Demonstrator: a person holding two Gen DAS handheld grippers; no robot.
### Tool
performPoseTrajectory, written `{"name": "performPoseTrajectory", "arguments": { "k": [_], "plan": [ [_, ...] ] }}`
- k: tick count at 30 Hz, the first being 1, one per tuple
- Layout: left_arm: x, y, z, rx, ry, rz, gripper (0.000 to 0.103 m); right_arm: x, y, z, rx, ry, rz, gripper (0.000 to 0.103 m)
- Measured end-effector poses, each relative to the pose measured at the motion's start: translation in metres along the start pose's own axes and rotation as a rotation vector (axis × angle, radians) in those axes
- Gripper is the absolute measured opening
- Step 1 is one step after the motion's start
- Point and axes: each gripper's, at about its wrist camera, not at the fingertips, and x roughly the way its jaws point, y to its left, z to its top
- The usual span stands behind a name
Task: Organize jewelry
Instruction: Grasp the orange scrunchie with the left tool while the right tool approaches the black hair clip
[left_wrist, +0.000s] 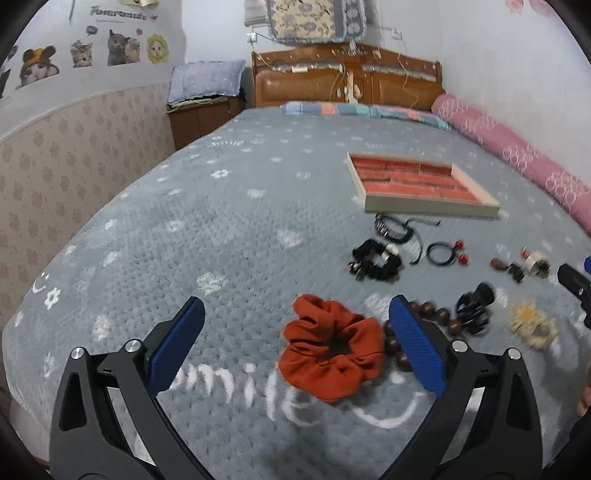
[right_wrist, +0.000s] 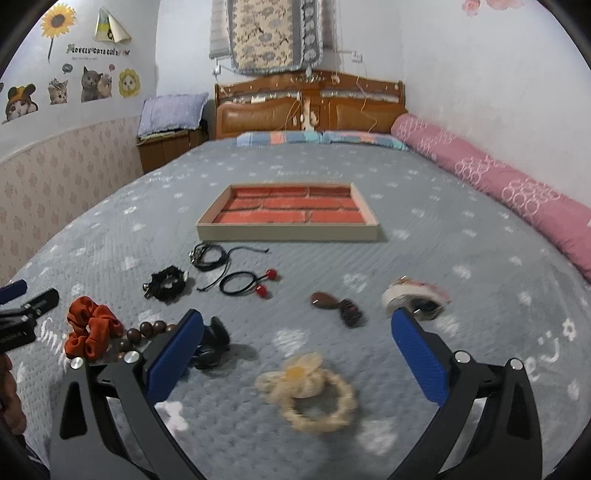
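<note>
Both jaws stand wide apart, empty. Between the left gripper (left_wrist: 295, 347) jaws lies a rust scrunchie (left_wrist: 330, 356): soft, light, squashy; pinch across its bunched fabric ring

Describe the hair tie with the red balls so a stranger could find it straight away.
Start at the wooden tray with the red lining in the middle of the bed. Just in front of it lie some dark cords, and nearer the camera than those is the hair tie. It is a thin black loop with two small red balls at one side; the black scrunchie beside it is thick and ruffled.
</note>
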Motion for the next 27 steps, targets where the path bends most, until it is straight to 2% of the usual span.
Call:
{"name": "performPoseTrajectory", "arguments": {
  "k": [7,10,15,17,20,22,27],
  "plan": [
    [0.042,0.013,-0.009,0.014,0.101,-0.042,0.072,0.030,0.030,-0.012,-0.003,0.072,0.025,0.099],
    [0.054,0.018,-0.012,0.009,0.132,-0.070,0.071,0.039,0.037,-0.017,0.001,0.100,0.030,0.099],
    [0.064,0.014,-0.016,0.043,0.139,-0.085,0.068,0.049,0.056,-0.020,-0.019,0.118,0.037,0.099],
    [0.068,0.011,-0.018,0.055,0.153,-0.095,0.062,0.053,0.060,-0.020,-0.031,0.122,0.037,0.099],
    [0.076,0.013,-0.020,0.054,0.185,-0.119,0.045,0.062,0.067,-0.019,-0.043,0.130,0.024,0.099],
    [0.078,0.013,-0.019,0.051,0.198,-0.147,0.030,0.069,0.069,-0.020,-0.043,0.147,0.018,0.099],
    [0.077,0.010,-0.016,0.072,0.181,-0.151,0.021,0.081,0.068,-0.023,-0.036,0.182,0.004,0.098]
  ]
}}
